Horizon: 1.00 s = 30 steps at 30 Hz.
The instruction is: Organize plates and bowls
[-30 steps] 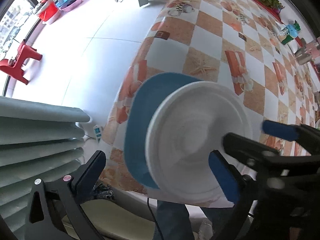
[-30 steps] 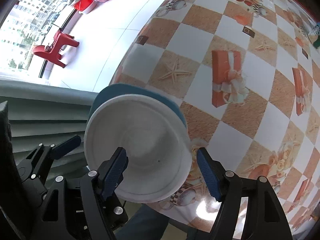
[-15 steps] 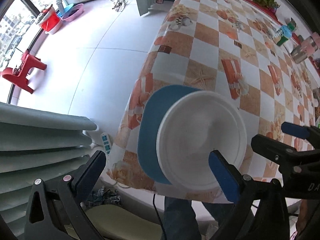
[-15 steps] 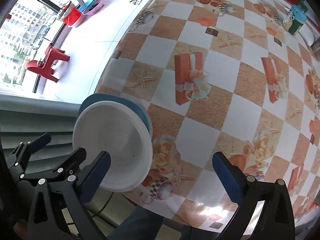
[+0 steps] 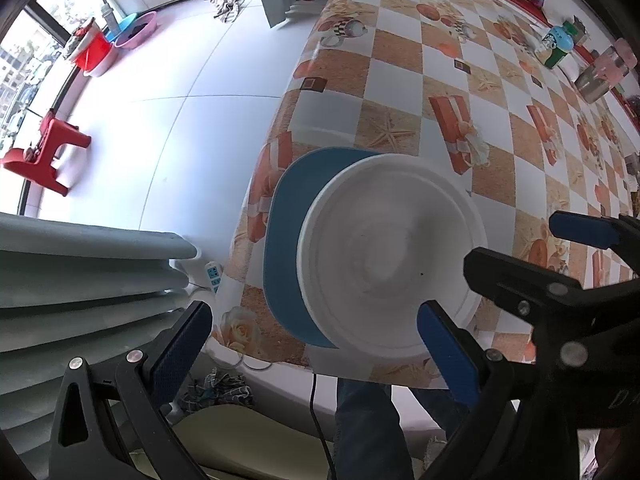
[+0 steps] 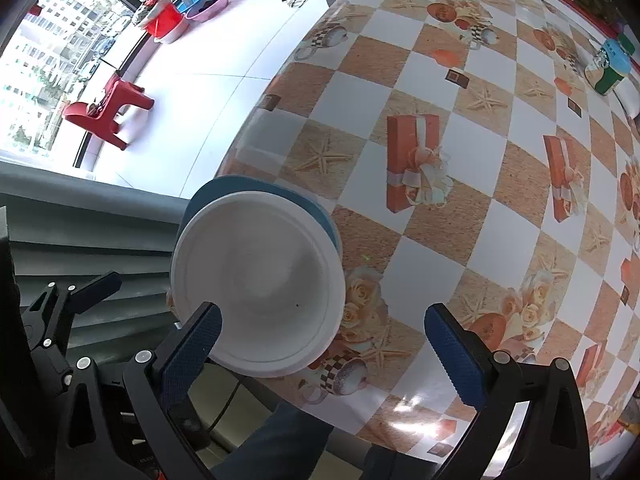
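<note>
White bowl [image 5: 384, 256] resting on blue plate [image 5: 288, 240] at near corner of checked table [image 6: 472, 160]; left gripper [image 5: 312, 344] and right gripper [image 6: 320, 340] both spread wide, holding nothing; best lifted clear straight up, avoiding rim, leaving stack square

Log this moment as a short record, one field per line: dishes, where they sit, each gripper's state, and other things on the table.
dishes: white bowl resting on a blue plate
location: near corner of the checkered table, close to its edge
left gripper: open, holding nothing, bowl in front of it
right gripper: open, holding nothing, beside the bowl
contact: neither gripper visibly grips the bowl
other items: green can at the far side of the table
off the table: red stool on the floor
</note>
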Each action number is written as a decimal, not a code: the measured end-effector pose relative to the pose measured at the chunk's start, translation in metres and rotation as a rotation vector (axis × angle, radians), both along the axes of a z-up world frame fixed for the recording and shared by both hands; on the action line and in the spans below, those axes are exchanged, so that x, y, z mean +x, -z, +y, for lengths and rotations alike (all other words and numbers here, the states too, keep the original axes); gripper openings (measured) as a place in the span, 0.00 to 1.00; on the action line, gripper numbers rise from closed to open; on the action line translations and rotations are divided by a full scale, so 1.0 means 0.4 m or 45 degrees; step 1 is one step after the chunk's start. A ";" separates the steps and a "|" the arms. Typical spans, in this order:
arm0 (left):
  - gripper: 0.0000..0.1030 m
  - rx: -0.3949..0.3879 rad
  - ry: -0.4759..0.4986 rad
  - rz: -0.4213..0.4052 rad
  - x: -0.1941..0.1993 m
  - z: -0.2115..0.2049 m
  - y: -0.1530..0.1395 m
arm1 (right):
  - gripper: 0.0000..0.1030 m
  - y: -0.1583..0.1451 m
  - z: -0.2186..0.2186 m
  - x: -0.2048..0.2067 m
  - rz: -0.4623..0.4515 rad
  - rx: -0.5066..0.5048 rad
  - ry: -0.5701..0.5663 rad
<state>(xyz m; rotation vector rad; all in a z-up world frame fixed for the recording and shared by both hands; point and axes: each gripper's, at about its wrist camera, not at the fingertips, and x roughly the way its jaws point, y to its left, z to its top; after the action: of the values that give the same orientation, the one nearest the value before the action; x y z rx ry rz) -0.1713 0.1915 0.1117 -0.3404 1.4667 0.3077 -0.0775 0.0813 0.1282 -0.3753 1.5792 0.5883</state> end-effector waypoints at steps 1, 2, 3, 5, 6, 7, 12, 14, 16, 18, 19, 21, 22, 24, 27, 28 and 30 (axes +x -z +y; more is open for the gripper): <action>1.00 0.001 0.003 0.000 0.001 -0.001 0.000 | 0.99 0.000 0.001 -0.001 0.000 0.000 -0.001; 1.00 0.001 0.006 0.000 0.001 -0.002 -0.001 | 0.99 0.001 0.002 -0.001 0.000 0.000 -0.003; 1.00 0.001 0.007 0.001 0.000 -0.004 -0.002 | 0.99 0.000 0.002 -0.002 0.001 0.000 -0.004; 1.00 0.003 0.012 0.001 0.002 -0.005 -0.002 | 0.99 0.001 0.002 -0.001 0.001 -0.001 -0.004; 1.00 0.003 0.015 0.001 0.003 -0.006 -0.003 | 0.99 0.001 0.003 -0.001 0.003 0.000 -0.005; 1.00 0.004 0.018 0.001 0.004 -0.005 -0.003 | 0.99 0.002 0.004 -0.002 0.003 0.000 -0.005; 1.00 0.000 0.023 -0.001 0.006 -0.009 -0.005 | 0.99 0.007 0.009 -0.005 0.008 -0.002 -0.012; 1.00 -0.005 0.025 -0.004 0.006 -0.009 -0.005 | 0.99 0.008 0.010 -0.007 0.010 -0.003 -0.010; 1.00 -0.007 0.028 -0.004 0.006 -0.009 -0.005 | 0.99 0.010 0.010 -0.009 0.012 -0.006 -0.009; 1.00 -0.006 0.028 -0.002 0.006 -0.010 -0.005 | 0.99 0.011 0.010 -0.009 0.012 -0.008 -0.009; 1.00 -0.007 0.026 -0.003 0.004 -0.011 -0.005 | 0.99 0.011 0.010 -0.009 0.012 -0.008 -0.008; 1.00 -0.009 0.034 -0.002 0.005 -0.012 -0.004 | 0.99 0.012 0.010 -0.010 0.012 -0.011 -0.008; 1.00 -0.009 0.037 -0.001 0.005 -0.012 -0.004 | 0.99 0.013 0.010 -0.010 0.013 -0.012 -0.008; 1.00 -0.008 0.050 -0.002 0.008 -0.011 -0.004 | 0.99 0.015 0.010 -0.010 0.013 -0.015 -0.009; 1.00 -0.007 0.057 -0.004 0.011 -0.012 -0.004 | 0.99 0.017 0.010 -0.010 0.015 -0.018 -0.007; 1.00 -0.007 0.057 -0.005 0.011 -0.013 -0.004 | 0.99 0.018 0.011 -0.010 0.015 -0.018 -0.008; 1.00 -0.005 0.062 -0.006 0.013 -0.013 -0.004 | 0.99 0.018 0.010 -0.010 0.014 -0.018 -0.007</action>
<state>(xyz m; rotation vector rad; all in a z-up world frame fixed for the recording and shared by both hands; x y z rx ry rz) -0.1661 0.1862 0.1134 -0.3081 1.4689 0.2651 -0.0817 0.0854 0.1211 -0.3877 1.5940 0.5847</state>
